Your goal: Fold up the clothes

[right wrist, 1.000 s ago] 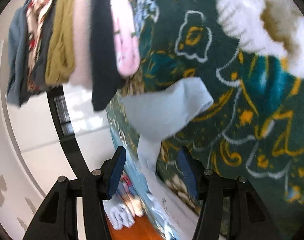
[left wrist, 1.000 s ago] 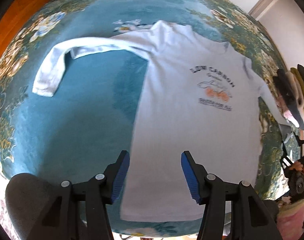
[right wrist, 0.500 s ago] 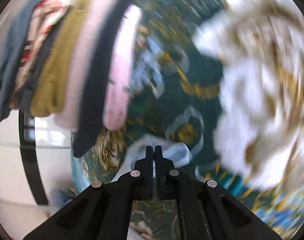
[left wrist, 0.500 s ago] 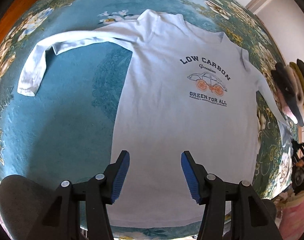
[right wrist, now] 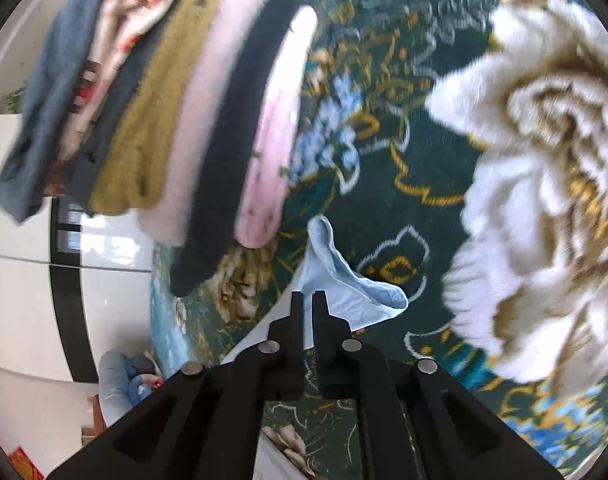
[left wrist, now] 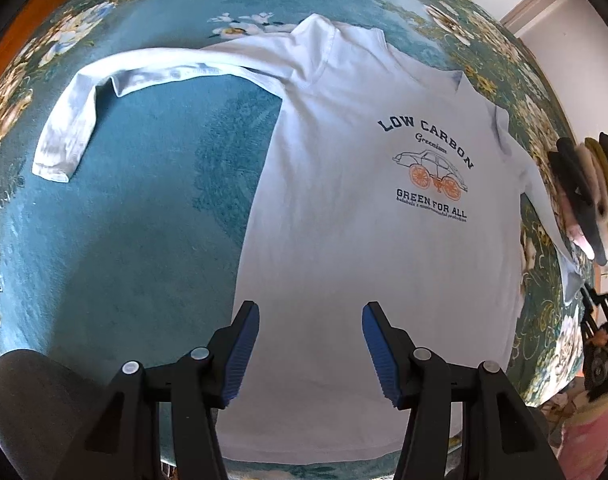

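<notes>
Currently:
shirt: pale-blue long-sleeved printed cotton shirt point(left wrist: 343, 220) flat, frame centre
left gripper point(left wrist: 311, 344): jaws apart, empty, lower centre
right gripper point(right wrist: 307, 300): clamped on shirt's cuff point(right wrist: 343, 280)

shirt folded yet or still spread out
Spread out. The shirt lies flat, print up, one sleeve stretched sideways; the right gripper pinches the other cuff.

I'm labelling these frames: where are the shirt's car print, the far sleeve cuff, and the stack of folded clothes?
car print point(left wrist: 431, 172): left wrist view, car body.
sleeve cuff point(left wrist: 52, 168): left wrist view, cuff end.
stack of folded clothes point(right wrist: 152, 120): right wrist view, olive layer.
</notes>
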Motion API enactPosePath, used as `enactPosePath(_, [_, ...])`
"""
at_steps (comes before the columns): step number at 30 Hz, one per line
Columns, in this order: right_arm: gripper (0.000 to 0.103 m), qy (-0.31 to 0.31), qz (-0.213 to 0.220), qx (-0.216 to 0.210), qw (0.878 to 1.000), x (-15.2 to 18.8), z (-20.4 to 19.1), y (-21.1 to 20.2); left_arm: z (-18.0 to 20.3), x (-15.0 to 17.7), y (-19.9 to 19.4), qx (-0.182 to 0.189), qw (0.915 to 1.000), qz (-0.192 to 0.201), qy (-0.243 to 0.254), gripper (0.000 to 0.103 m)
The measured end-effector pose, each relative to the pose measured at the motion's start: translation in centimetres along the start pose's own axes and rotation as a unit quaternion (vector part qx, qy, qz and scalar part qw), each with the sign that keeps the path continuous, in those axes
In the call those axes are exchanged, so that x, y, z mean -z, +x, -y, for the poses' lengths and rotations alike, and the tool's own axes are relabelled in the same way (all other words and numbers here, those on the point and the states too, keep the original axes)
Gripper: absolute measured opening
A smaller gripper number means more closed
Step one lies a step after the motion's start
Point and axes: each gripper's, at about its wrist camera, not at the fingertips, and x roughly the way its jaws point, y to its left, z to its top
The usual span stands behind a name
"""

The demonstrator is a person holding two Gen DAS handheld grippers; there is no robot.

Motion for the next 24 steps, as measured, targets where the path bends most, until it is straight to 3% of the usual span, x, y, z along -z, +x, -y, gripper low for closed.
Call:
enactPosePath(3, [0.033,0.009,-0.009,0.013,1.0,-0.8,-0.5,2.7,-0.3,-0.2,0.1,0.001,1.0,0.0,-0.004,0.058])
enactPosePath(7, [0.034,-0.001,-0.006,0.068,0.998,-1.9,-1.4,4.9,-0.7,-0.7,0.4,0.003,0.9999,0.001,-0.01,0.058])
enactPosePath(9, [0.029,-0.005,-0.004,0.1,0.995,-2.2,-1.7,5.6,-0.9,-1.0,0.5,0.004,0.9999,0.001,-0.013,0.058])
enactPosePath(10, [0.009,-0.009,-0.003,0.116,0.993,-2.3,-1.8,5.9,-1.0,-1.1,0.6,0.005,0.9999,0.001,-0.015,0.058])
enactPosePath(11, [0.002,-0.021,-0.003,0.135,0.991,-2.4,-2.0,6.0,-1.1,-1.2,0.7,0.005,0.9998,0.001,-0.017,0.058])
enactPosePath(14, [0.002,-0.05,0.019,0.134,0.99,-2.3,-3.1,5.1,-1.5,-1.6,0.9,0.007,0.9997,0.002,-0.022,0.058])
enactPosePath(16, [0.002,-0.108,0.067,0.114,0.985,-1.8,-5.7,2.9,-1.7,-1.8,1.0,0.008,0.9996,0.003,-0.026,0.058])
enactPosePath(18, [0.002,-0.202,0.128,0.082,0.968,-0.6,-9.8,0.0,-2.4,-2.2,1.2,0.013,0.9993,0.008,-0.033,0.058])
enactPosePath(20, [0.002,-0.285,0.162,0.054,0.943,1.3,-13.5,-2.0,-3.1,-2.6,1.4,0.018,0.9988,0.014,-0.043,0.058])
enactPosePath(24, [0.002,-0.389,0.165,0.095,0.901,4.9,-18.2,-1.4,-4.9,-3.8,1.5,0.043,0.9961,0.029,-0.071,0.058])
